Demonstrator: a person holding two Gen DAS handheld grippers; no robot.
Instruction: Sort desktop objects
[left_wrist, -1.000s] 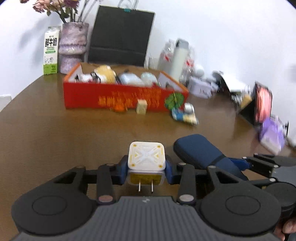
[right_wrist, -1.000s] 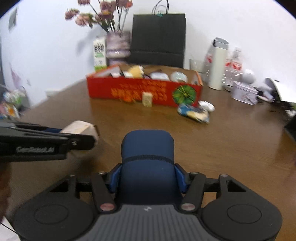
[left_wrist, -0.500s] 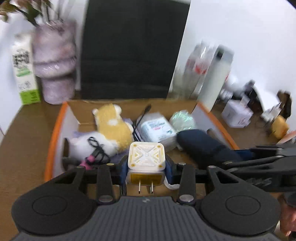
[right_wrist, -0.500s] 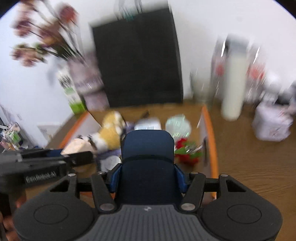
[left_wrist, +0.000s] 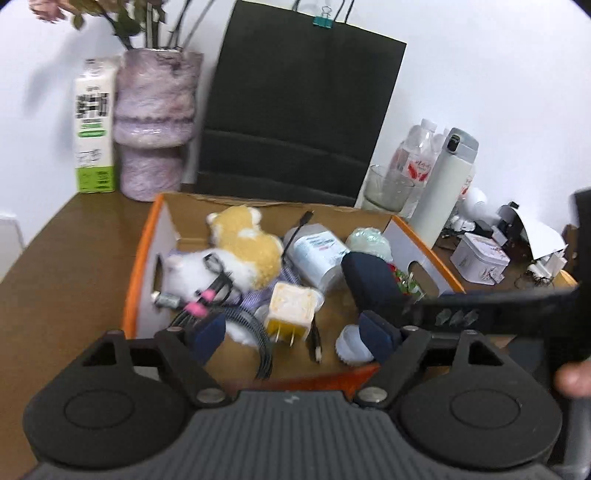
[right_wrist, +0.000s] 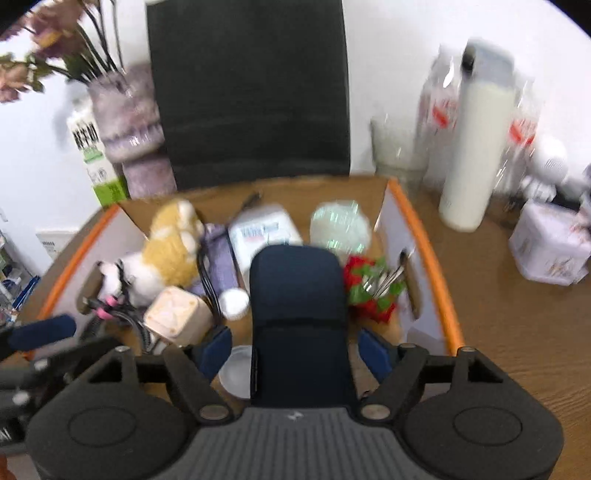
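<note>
An orange-rimmed box (left_wrist: 142, 254) was seen on the brown table (left_wrist: 62, 258). Inside it, a white-and-yellow charger (left_wrist: 291, 308), a navy case (right_wrist: 299, 291) and a tan-and-white plush toy (left_wrist: 243, 243) were noted; behind it, a mottled purple vase (left_wrist: 153, 122).

We see a wood-grain table (right_wrist: 517, 332) with a faint sheen. The box (left_wrist: 142, 258) looks like cardboard, raw brown inside, its rim printed orange. The toy (left_wrist: 243, 247) is fluffy plush. The charger (left_wrist: 291, 306) is smooth cream plastic with bright metal prongs. The case (right_wrist: 299, 295) looks matt dark-blue, cloth-like. The bag (left_wrist: 295, 103) is matt black paper. The flask (left_wrist: 443, 192) is smooth white with a grey cap. The tin (left_wrist: 480, 262) looks glossy.
</note>
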